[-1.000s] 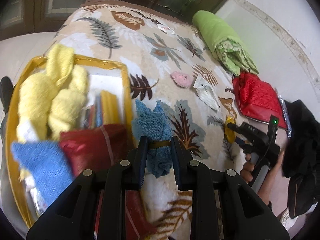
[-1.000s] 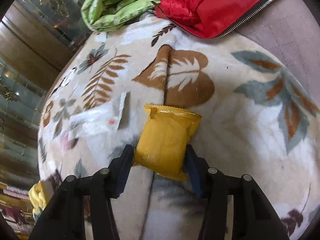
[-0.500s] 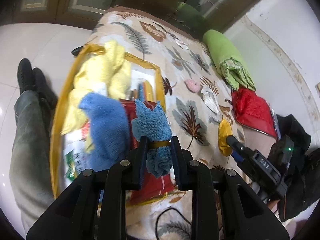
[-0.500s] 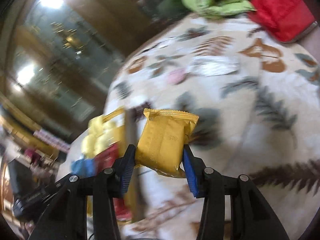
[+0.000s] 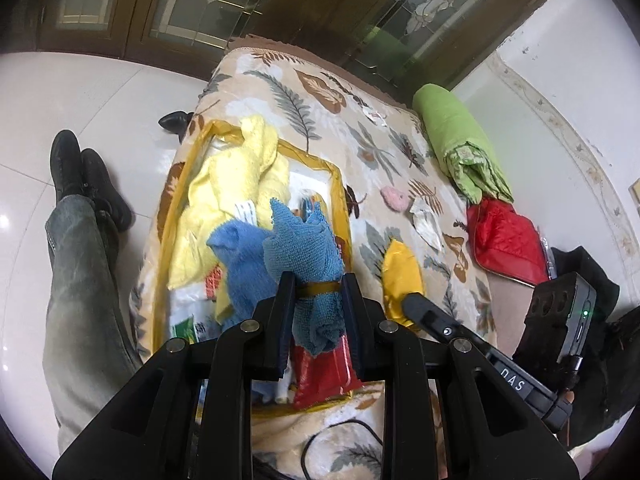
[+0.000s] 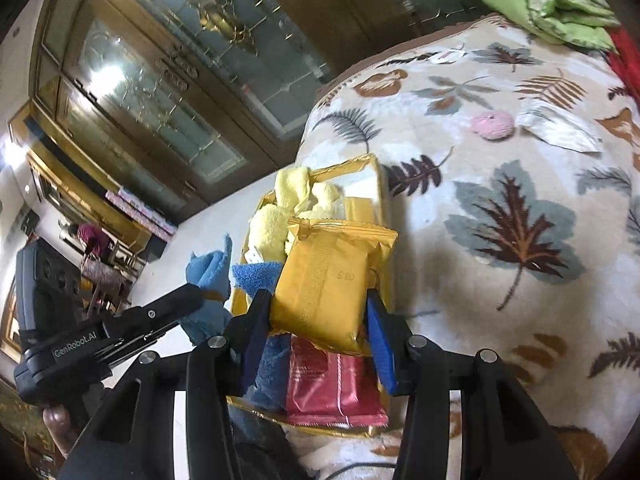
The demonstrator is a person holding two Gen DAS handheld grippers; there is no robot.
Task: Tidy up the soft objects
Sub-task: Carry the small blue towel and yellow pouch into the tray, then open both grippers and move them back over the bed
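Left gripper (image 5: 319,292) jaws closed on a blue cloth bundle (image 5: 308,256) tied with a yellow band, cloth pinched between both fingers and sticking up above them. Directly beyond and below the left jaws sits the yellow-trimmed storage bag (image 5: 340,184) on the leaf-print bed (image 5: 320,100); inside it a yellow towel (image 5: 236,184) at the far end, another blue cloth (image 5: 236,256) just left of the held bundle, a red packet (image 5: 320,372) under the jaws. Right gripper (image 6: 318,316) jaws clamped on a yellow packet (image 6: 328,280), held upright, fingers pressing its two sides. That packet hangs over the near end of the same bag (image 6: 360,164), red packet (image 6: 332,384) below the right jaws, yellow towel (image 6: 288,200) beyond. Right of the right jaws, well apart on the bed: pink fuzzy item (image 6: 492,122) and a white wrapper (image 6: 560,130). Far right corner: green rolled blanket (image 6: 548,0). From the left wrist, red quilted jacket (image 5: 504,240) lies just near of the green blanket (image 5: 456,136).
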